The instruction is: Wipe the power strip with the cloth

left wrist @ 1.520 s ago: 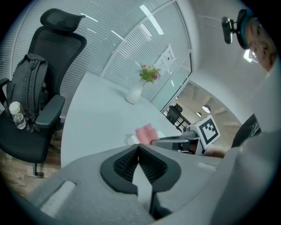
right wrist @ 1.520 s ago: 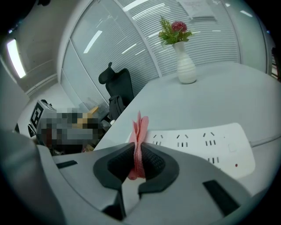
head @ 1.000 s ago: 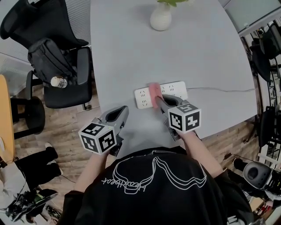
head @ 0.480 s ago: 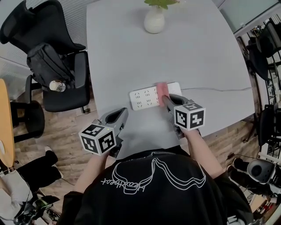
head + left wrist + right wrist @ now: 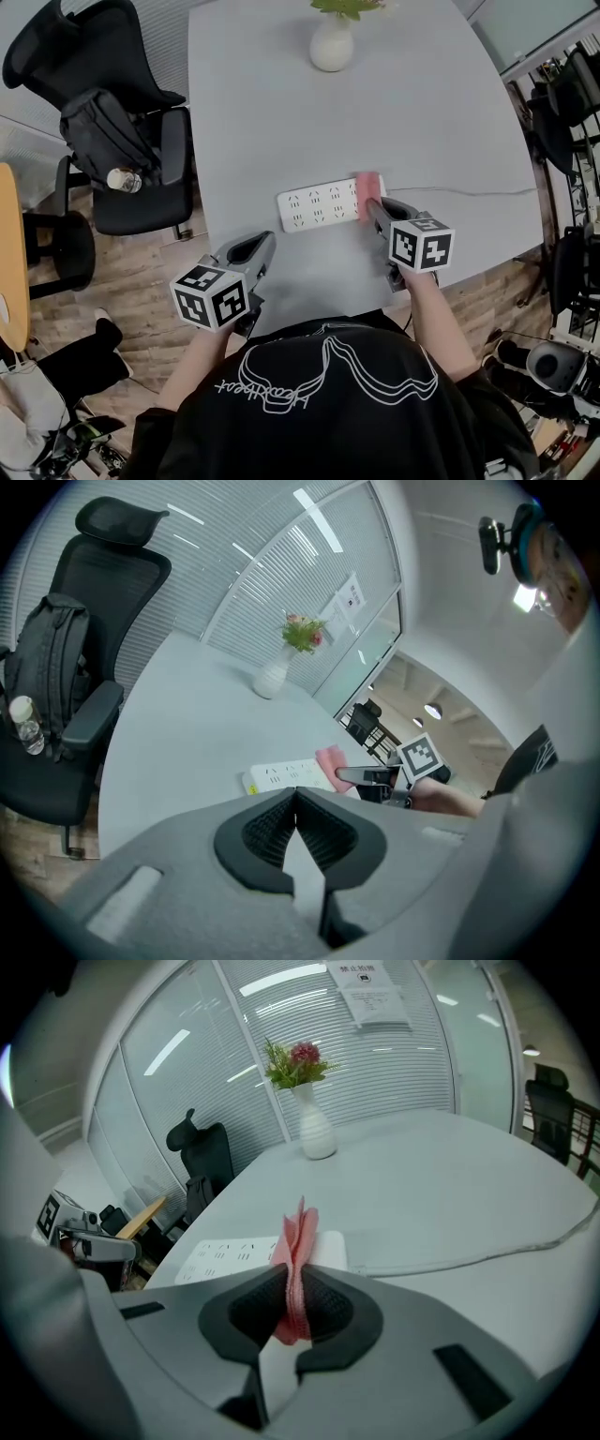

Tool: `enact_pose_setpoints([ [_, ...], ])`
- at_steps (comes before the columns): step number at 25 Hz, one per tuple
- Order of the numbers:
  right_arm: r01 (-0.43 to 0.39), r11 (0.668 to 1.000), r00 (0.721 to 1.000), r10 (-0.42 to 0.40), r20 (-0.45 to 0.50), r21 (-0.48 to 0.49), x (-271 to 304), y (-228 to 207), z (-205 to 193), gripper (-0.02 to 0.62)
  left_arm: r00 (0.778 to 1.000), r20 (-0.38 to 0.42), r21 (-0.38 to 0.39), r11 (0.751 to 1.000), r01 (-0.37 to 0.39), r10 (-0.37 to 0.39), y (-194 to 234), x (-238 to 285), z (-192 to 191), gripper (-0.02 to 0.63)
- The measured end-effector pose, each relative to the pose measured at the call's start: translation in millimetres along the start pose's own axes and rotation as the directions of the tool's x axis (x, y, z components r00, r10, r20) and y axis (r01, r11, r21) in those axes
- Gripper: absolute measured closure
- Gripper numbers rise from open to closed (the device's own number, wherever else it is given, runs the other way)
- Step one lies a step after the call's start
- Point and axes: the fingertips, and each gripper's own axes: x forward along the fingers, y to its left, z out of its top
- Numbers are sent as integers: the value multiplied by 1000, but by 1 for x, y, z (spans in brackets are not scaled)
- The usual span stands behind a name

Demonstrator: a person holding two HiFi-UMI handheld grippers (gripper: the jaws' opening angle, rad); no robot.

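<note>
Change: cloth (image 5: 369,185) slid to strip's (image 5: 319,205) cord end.
Right gripper (image 5: 372,204): clamping cloth.
Left gripper (image 5: 255,246): closed, empty.
Table (image 5: 422,103): grey, vase (image 5: 332,45) far ahead.
Room: chair (image 5: 112,122) left of both.

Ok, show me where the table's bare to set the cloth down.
The widest bare stretch of the grey table lies between the white vase and the white power strip. A narrower band runs between the power strip and the near edge. It is crowded at the strip's right end, where the pink cloth, right tongs and white cable meet.
</note>
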Motion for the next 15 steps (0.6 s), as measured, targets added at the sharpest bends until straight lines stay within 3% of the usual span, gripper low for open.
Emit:
enact_pose_setpoints([
  [15,79,996,997,-80,24,41,-14,-35,0,548,1000,3,-9,1000,5,-5,2,-4,-3,594],
])
